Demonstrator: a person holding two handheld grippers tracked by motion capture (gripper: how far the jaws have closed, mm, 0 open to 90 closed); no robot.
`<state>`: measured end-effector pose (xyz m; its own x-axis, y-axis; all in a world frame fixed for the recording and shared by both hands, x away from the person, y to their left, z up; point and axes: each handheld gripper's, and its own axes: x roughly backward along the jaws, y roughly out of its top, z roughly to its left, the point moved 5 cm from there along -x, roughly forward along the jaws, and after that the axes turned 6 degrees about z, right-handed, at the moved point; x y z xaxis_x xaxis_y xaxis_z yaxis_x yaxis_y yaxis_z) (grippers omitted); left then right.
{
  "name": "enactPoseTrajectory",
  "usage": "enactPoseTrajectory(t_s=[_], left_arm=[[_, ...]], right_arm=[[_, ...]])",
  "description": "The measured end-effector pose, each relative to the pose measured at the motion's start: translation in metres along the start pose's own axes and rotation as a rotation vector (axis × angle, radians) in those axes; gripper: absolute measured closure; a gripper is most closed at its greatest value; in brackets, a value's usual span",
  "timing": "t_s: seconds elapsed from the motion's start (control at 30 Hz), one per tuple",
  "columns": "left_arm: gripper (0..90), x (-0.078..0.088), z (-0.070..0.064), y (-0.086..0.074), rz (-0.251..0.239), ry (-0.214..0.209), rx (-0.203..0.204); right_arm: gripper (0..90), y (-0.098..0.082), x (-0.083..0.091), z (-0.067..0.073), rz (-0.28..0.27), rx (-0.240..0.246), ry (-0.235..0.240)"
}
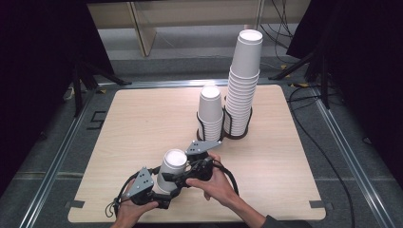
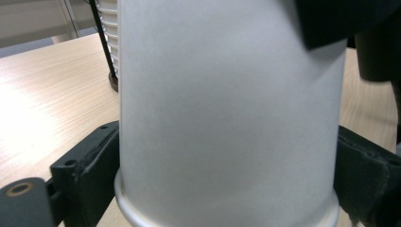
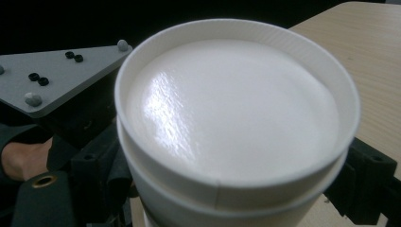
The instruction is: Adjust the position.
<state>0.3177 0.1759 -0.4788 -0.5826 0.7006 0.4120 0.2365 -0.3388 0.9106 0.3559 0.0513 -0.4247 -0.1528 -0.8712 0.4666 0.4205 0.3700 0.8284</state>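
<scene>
Two white paper cups [image 1: 172, 167], nested and upside down, stand near the front of the wooden table [image 1: 138, 118]. My left gripper [image 1: 164, 186] is shut on the lower part of the outer wall [image 2: 227, 94]; its black jaws press both sides just above the rolled rim. My right gripper [image 1: 183, 173] comes in from the right and is shut on the nested cups [image 3: 231, 118] near the top, one jaw on each side. The glossy recessed base faces up. A hand holds each gripper.
Behind, two stacks of upside-down white cups stand in black wire holders: a short stack [image 1: 210, 111] and, to its right, a tall stack [image 1: 244, 80]. The short stack's holder [image 2: 106, 52] shows past the held cup. The table's front edge [image 1: 199, 219] lies just under the hands.
</scene>
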Motion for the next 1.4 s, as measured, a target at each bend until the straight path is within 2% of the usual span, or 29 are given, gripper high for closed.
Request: enactPoseTrajectory(t_s=[0.03, 0.07, 0.1, 0.13, 0.2, 0.3, 0.33, 0.37, 0.43, 0.47, 0.5, 0.67, 0.7, 0.73, 0.83, 0.9, 1.03, 1.07, 1.1, 1.23, 1.27, 1.3, 1.33, 1.37, 1.4], left_arm=[[7.8, 0.002, 0.000, 0.000, 0.021, 0.008, -0.014], [7.9, 0.002, 0.000, 0.000, 0.021, 0.008, -0.014], [8.1, 0.003, 0.000, -0.001, 0.039, 0.012, -0.042], [8.2, 0.003, 0.000, -0.001, 0.038, 0.012, -0.051], [8.4, 0.005, 0.001, -0.002, 0.069, 0.033, -0.090], [8.6, 0.005, -0.001, -0.002, 0.077, 0.034, -0.103], [8.7, 0.005, -0.002, -0.002, 0.083, 0.041, -0.112], [8.7, 0.005, -0.003, -0.003, 0.099, 0.044, -0.135], [8.7, 0.005, -0.003, -0.003, 0.112, 0.047, -0.144], [8.7, 0.006, -0.003, -0.004, 0.134, 0.041, -0.158], [8.7, 0.005, -0.004, -0.005, 0.135, 0.043, -0.172], [8.8, 0.006, -0.005, -0.005, 0.153, 0.038, -0.193], [8.9, 0.007, -0.005, -0.006, 0.196, 0.034, -0.217], [8.9, 0.005, -0.005, -0.006, 0.183, 0.027, -0.216], [9.0, 0.006, -0.005, -0.007, 0.200, 0.029, -0.223], [9.0, 0.005, -0.006, -0.007, 0.191, 0.020, -0.218], [9.1, 0.005, -0.007, -0.007, 0.204, 0.020, -0.242], [9.0, 0.006, -0.007, -0.007, 0.221, 0.022, -0.249], [9.0, 0.005, -0.008, -0.007, 0.198, 0.020, -0.236], [6.5, 0.006, -0.007, -0.006, 0.192, 0.013, -0.237], [5.6, 0.006, -0.006, -0.005, 0.161, 0.010, -0.210], [4.7, 0.006, -0.006, -0.005, 0.161, 0.010, -0.210], [3.9, 0.005, -0.006, -0.005, 0.141, 0.012, -0.197], [3.4, 0.005, -0.006, -0.004, 0.099, -0.005, -0.184], [3.0, 0.006, -0.007, -0.003, 0.077, -0.015, -0.169]], right_arm=[[15.4, 0.001, 0.003, -0.001, 0.006, 0.015, -0.019], [15.4, 0.001, 0.003, -0.001, 0.006, 0.015, -0.019], [15.7, 0.003, 0.006, 0.001, 0.015, 0.022, 0.005], [15.7, 0.003, 0.009, 0.001, 0.025, 0.024, -0.006], [15.8, 0.005, 0.013, 0.001, 0.033, 0.029, 0.000], [16.1, 0.006, 0.017, 0.000, 0.050, 0.050, -0.007], [16.2, 0.005, 0.018, 0.000, 0.070, 0.057, -0.001], [16.2, 0.004, 0.019, 0.000, 0.085, 0.060, 0.000], [16.5, 0.004, 0.020, 0.001, 0.097, 0.059, 0.003], [16.9, 0.003, 0.021, 0.001, 0.100, 0.058, 0.009], [16.9, 0.002, 0.021, 0.001, 0.113, 0.061, 0.015], [16.9, -0.001, 0.022, 0.002, 0.150, 0.073, 0.019], [17.1, -0.001, 0.022, 0.001, 0.156, 0.067, 0.021], [17.4, -0.001, 0.022, 0.001, 0.159, 0.067, 0.020], [17.4, -0.001, 0.022, 0.000, 0.165, 0.060, 0.024], [18.3, -0.002, 0.023, 0.000, 0.175, 0.064, 0.025], [19.2, -0.002, 0.023, 0.000, 0.182, 0.064, 0.030], [21.8, -0.002, 0.023, 0.001, 0.180, 0.066, 0.035], [22.1, -0.002, 0.023, 0.001, 0.184, 0.065, 0.038], [22.9, -0.001, 0.024, 0.001, 0.176, 0.066, 0.038], [23.4, 0.001, 0.025, 0.001, 0.169, 0.064, 0.040], [23.4, 0.001, 0.025, 0.001, 0.169, 0.064, 0.040], [23.7, 0.003, 0.027, 0.000, 0.148, 0.052, 0.046], [23.9, 0.004, 0.029, -0.001, 0.142, 0.042, 0.051], [24.0, 0.005, 0.031, -0.001, 0.135, 0.022, 0.065]])
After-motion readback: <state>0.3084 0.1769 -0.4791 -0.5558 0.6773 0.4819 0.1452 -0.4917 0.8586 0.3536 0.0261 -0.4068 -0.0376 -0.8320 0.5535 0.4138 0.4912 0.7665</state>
